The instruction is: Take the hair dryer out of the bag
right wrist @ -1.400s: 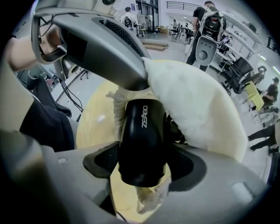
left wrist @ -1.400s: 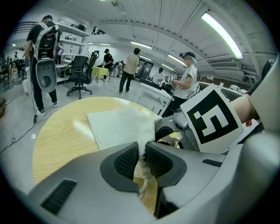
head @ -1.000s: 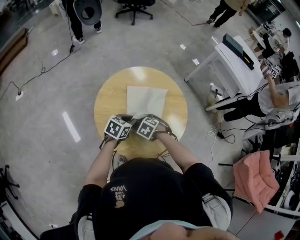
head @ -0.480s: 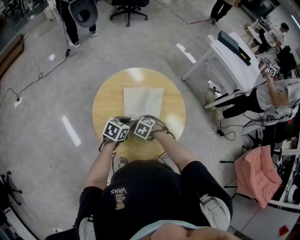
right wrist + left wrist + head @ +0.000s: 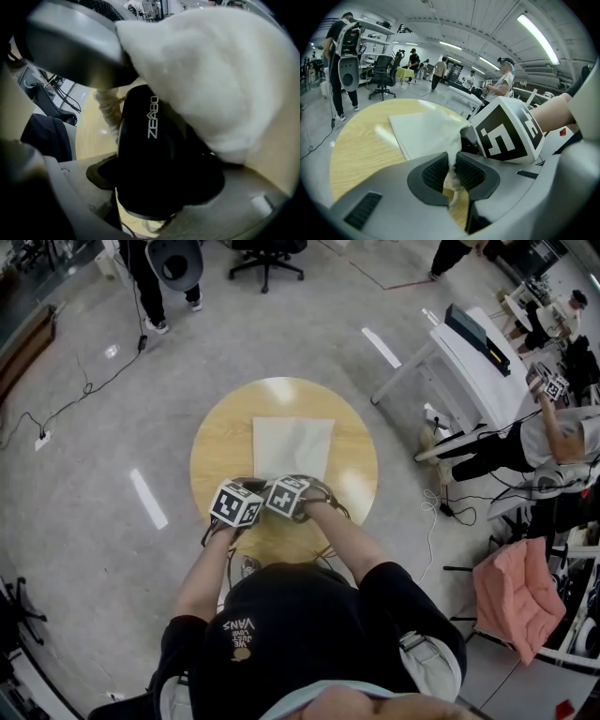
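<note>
A white cloth bag (image 5: 292,446) lies flat on the round wooden table (image 5: 216,442), its mouth toward me. My left gripper (image 5: 451,171) is shut on the bunched rim of the bag (image 5: 424,131), holding the mouth up. The black hair dryer (image 5: 154,159) shows at the mouth, partly under the bag's cloth (image 5: 215,79). My right gripper (image 5: 159,187) points straight down over it. Its jaws have just been opening and stand wide, with the hair dryer between them. In the head view the two grippers (image 5: 234,503) (image 5: 288,496) sit side by side at the bag's near end.
The table's near edge (image 5: 281,554) is just below my hands. A white desk (image 5: 469,362) stands to the right, an office chair (image 5: 267,254) beyond the table. Cables trail on the floor (image 5: 56,399). People stand around the room's edges.
My right gripper has sunk a little toward the bag's mouth and closer to the left one. The left gripper and the bag have kept still.
</note>
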